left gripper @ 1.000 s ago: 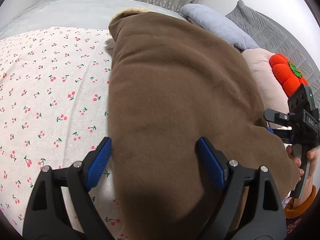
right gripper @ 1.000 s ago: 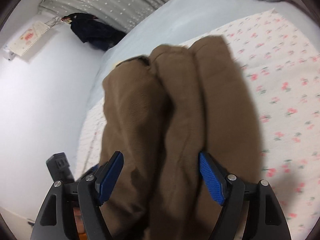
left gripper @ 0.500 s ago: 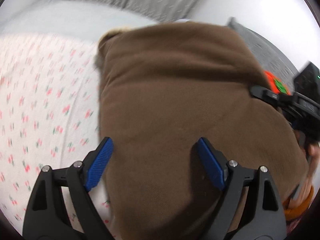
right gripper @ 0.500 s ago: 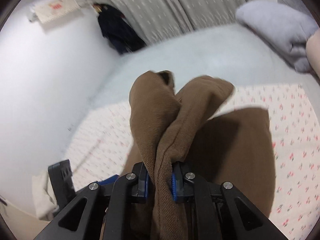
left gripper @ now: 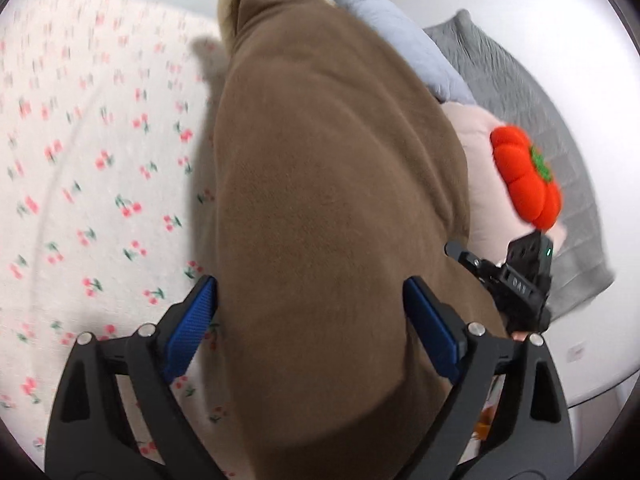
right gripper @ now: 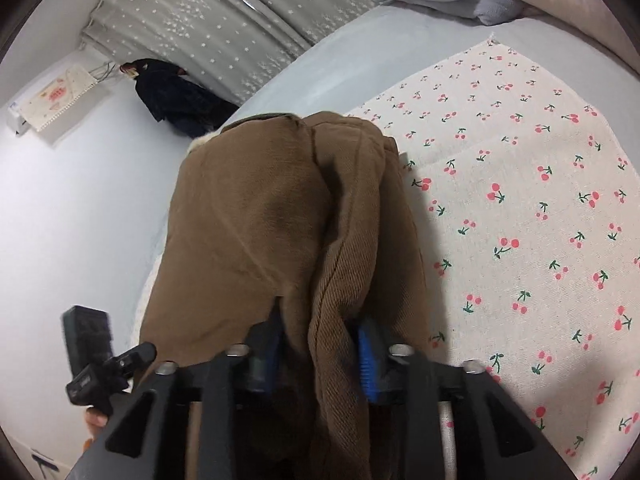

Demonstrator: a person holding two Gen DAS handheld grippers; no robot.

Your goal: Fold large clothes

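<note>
A large brown garment (left gripper: 328, 200) with a cream lining at its far end lies folded lengthwise on the cherry-print sheet (left gripper: 88, 160). My left gripper (left gripper: 310, 320) straddles its near end. The jaws stand wide and are still opening, with the cloth filling the gap between the blue pads (left gripper: 192, 320). In the right wrist view the garment (right gripper: 256, 216) bunches into ridges. My right gripper (right gripper: 320, 356) has one ridge of fabric between its pads (right gripper: 366, 360). These jaws are opening and sit partly under the cloth. Each view shows the other gripper's body at its edge.
A grey-blue pillow (left gripper: 404, 44), a pink pillow (left gripper: 476, 148), an orange pumpkin plush (left gripper: 524, 180) and a grey quilt (left gripper: 532, 92) lie past the garment's right side. A starred curtain (right gripper: 224, 24), a dark hanging garment (right gripper: 176, 96) and a wall calendar (right gripper: 56, 100) stand beyond the bed.
Half a second ago the right jaws were pinched tight on a raised fold of the garment. Now they have parted and the fold has dropped lower. The left view has tilted and its jaws stand slightly wider.
</note>
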